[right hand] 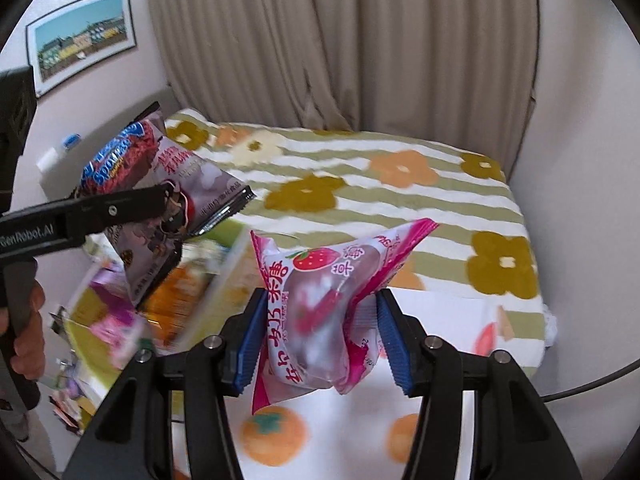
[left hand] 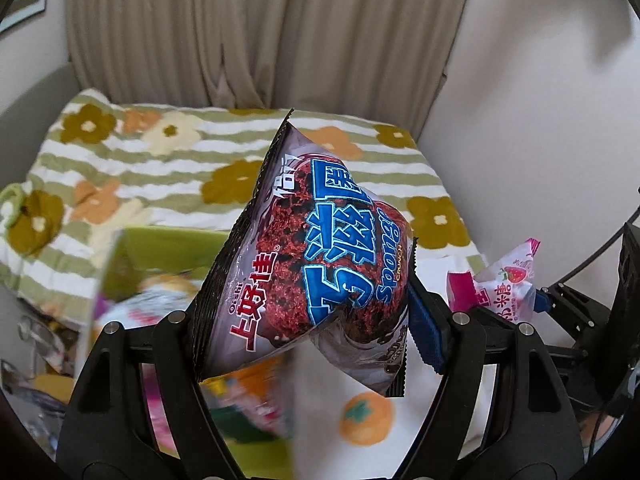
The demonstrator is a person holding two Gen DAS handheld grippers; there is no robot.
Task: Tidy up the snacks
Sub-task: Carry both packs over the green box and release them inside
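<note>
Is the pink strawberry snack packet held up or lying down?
Held up: the pink strawberry snack packet is pinched between the right gripper pads, clear of the cloth.

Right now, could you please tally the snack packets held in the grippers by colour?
Dark purple-grey chocolate crunch packet, clamped in the left gripper: 1
Pink and white strawberry packet, clamped in the right gripper: 1
Total held: 2
The snacks in the green box below are too blurred to count.

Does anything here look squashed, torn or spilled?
Nothing is torn or spilled. Both packets are only pinched: the dark Sponge Crunch bag is creased where the left gripper clamps it, and the pink strawberry packet is crumpled in the right gripper. The box below is too blurred to judge.
</note>
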